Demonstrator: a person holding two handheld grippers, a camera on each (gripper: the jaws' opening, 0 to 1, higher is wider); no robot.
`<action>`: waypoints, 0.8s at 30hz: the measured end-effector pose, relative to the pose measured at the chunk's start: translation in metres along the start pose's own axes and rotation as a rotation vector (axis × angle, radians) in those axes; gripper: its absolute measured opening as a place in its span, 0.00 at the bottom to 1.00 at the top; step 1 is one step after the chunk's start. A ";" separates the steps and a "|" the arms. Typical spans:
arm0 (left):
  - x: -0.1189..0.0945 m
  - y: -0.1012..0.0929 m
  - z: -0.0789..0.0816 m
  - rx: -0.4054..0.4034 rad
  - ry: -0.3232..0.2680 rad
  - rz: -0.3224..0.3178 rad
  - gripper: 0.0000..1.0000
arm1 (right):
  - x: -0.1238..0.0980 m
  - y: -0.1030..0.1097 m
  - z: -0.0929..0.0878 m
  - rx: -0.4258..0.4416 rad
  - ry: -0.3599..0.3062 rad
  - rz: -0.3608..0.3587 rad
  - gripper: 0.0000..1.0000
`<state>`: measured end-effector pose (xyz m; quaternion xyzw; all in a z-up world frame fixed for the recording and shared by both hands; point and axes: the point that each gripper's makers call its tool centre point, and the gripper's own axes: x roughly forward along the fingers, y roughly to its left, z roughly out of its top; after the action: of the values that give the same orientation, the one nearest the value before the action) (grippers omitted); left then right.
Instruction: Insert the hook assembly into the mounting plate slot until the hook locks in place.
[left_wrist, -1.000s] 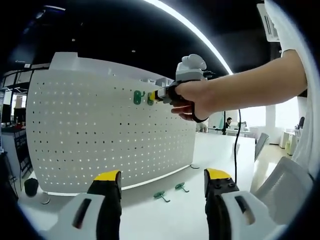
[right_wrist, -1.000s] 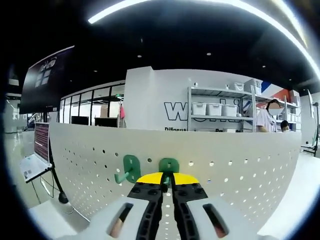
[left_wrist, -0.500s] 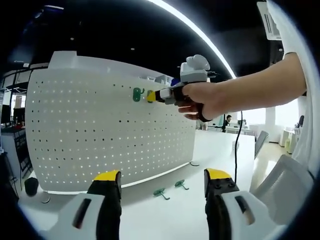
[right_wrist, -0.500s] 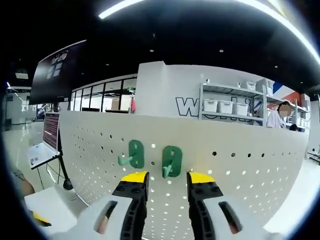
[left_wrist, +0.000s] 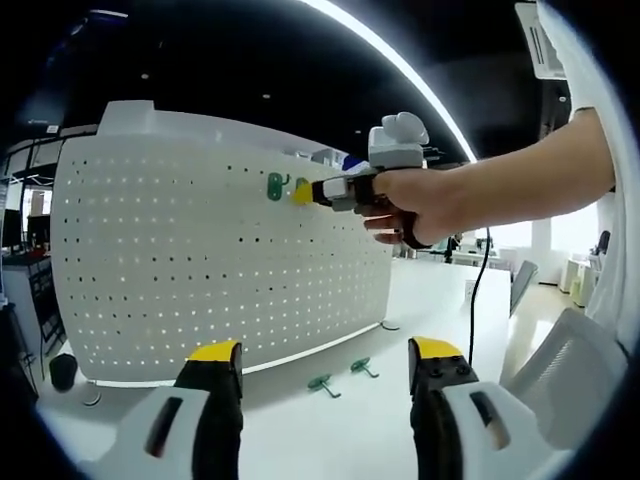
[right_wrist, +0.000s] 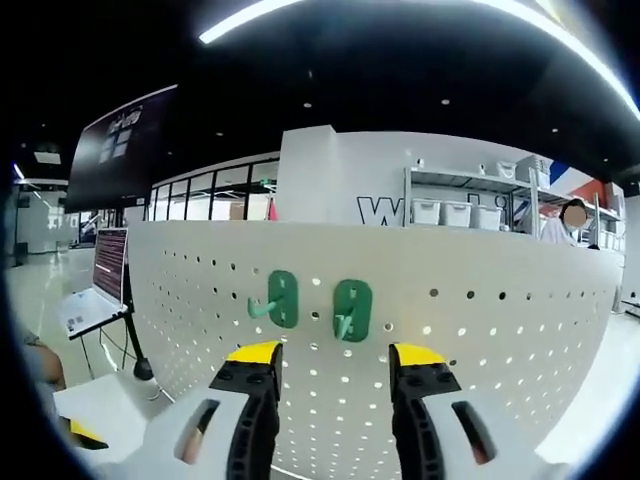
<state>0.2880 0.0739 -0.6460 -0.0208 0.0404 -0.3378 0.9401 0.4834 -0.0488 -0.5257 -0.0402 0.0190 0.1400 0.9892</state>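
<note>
In the left gripper view, the left gripper (left_wrist: 325, 375) is hovering low over the white desk (left_wrist: 360, 430) with its yellow-tipped fingers (left_wrist: 215, 352) spread wide and grasping nothing. A white perforated mounting plate (left_wrist: 200, 270) is standing upright on the desk ahead. Two loose green hooks (left_wrist: 322, 387) are lying on the desk near the plate's foot, between the fingers as seen here. High on the plate, a green hook (left_wrist: 275, 187) is sitting in the holes, with a second one partly hidden just beside it. The right gripper (left_wrist: 300, 193), carried by a person's hand (left_wrist: 405, 205), is hanging close to those mounted hooks, apart from the plate.

In the right gripper view, the right gripper's fingers (right_wrist: 255, 352) are standing released, well apart, holding nothing. Just above and between them, two green hooks are hanging side by side on the mounting plate: the left hook (right_wrist: 281, 299) and the right hook (right_wrist: 352, 311), both upright. A laptop (right_wrist: 85, 310) is sitting at the far left.
</note>
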 end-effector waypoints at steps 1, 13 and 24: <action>0.000 0.000 0.000 0.002 0.000 0.000 0.69 | 0.000 0.000 0.001 0.002 -0.003 0.000 0.41; 0.000 0.001 0.000 0.000 0.001 0.003 0.70 | -0.007 0.008 0.007 0.074 -0.074 0.142 0.41; -0.001 0.005 0.001 -0.010 -0.003 0.018 0.70 | -0.009 0.012 0.007 0.070 -0.077 0.169 0.39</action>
<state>0.2903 0.0784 -0.6457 -0.0259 0.0408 -0.3291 0.9431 0.4719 -0.0391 -0.5196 0.0014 -0.0108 0.2239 0.9746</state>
